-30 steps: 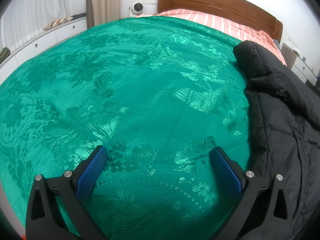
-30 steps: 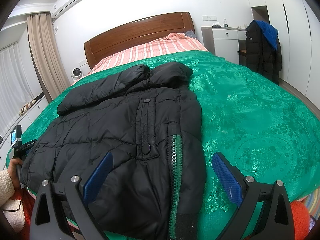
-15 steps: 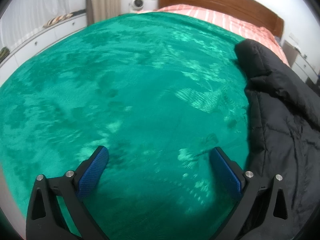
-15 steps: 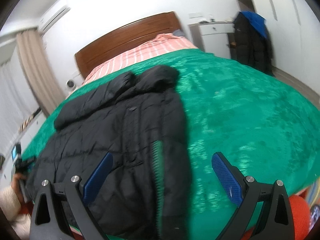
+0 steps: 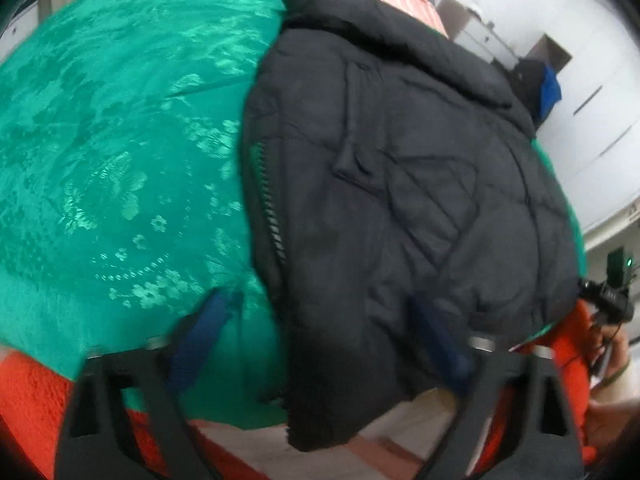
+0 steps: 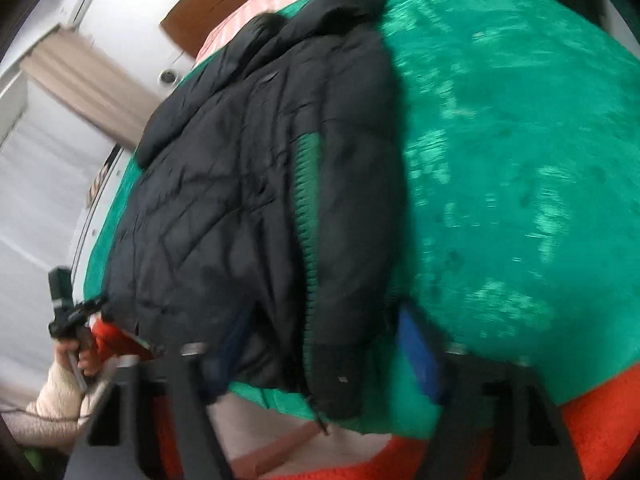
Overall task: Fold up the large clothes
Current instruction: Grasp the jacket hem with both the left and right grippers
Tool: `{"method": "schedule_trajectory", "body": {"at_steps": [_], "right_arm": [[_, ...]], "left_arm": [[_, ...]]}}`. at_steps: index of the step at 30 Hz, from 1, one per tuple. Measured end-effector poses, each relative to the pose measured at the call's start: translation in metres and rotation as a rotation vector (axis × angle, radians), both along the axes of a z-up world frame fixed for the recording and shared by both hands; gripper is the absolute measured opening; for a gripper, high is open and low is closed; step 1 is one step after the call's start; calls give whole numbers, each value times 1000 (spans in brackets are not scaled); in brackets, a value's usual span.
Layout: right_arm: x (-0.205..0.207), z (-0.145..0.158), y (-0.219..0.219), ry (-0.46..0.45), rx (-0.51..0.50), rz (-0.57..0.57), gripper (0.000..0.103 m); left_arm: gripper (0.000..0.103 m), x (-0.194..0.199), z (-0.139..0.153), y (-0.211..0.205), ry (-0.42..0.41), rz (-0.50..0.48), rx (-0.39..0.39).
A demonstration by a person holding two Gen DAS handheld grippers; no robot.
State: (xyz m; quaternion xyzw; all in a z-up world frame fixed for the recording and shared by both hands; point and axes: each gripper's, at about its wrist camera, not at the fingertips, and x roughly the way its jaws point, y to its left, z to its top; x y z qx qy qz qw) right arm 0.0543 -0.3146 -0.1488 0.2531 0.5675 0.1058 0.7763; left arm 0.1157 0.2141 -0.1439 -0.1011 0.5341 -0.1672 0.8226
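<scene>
A black puffer jacket point(image 5: 400, 168) with a green-lined zipper lies flat on the green patterned bedspread point(image 5: 112, 152), its hem hanging over the bed's near edge. It also shows in the right wrist view point(image 6: 256, 200). My left gripper point(image 5: 324, 328) is open, its blue pads either side of the jacket's hem corner, not closed on it. My right gripper point(image 6: 320, 344) is open, straddling the zipper end of the hem. Both views are blurred and tilted.
The bedspread point(image 6: 520, 160) covers the bed up to a wooden headboard point(image 6: 208, 12). An orange blanket point(image 5: 36, 400) hangs below the bed's near edge. A dark coat point(image 5: 540, 84) hangs at the far side. A hand with a gripper point(image 6: 68, 320) is at the left.
Both grippers have swung in toward the jacket's hem at the bed's near edge and tilted. The left view went from bare bedspread to the jacket. Both stay open.
</scene>
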Motion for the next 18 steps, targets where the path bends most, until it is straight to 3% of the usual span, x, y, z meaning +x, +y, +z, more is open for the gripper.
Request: {"method": "schedule_trajectory", "body": {"at_steps": [2, 4, 9, 13, 16, 18], "right_arm": [[4, 2, 5, 18, -40, 29, 33], [5, 12, 5, 8, -50, 47, 20], [-8, 53, -10, -20, 0, 44, 18], [-41, 65, -18, 38, 40, 65, 18], [-74, 66, -27, 113, 134, 24, 18], [-84, 73, -33, 107, 218, -15, 18]], "left_arm": [[30, -1, 2, -1, 29, -14, -36], [18, -5, 11, 0, 26, -19, -15], [14, -37, 40, 22, 28, -43, -88], [14, -89, 44, 31, 94, -92, -86], [14, -132, 55, 47, 137, -92, -137], [13, -144, 73, 61, 126, -65, -204]]}}
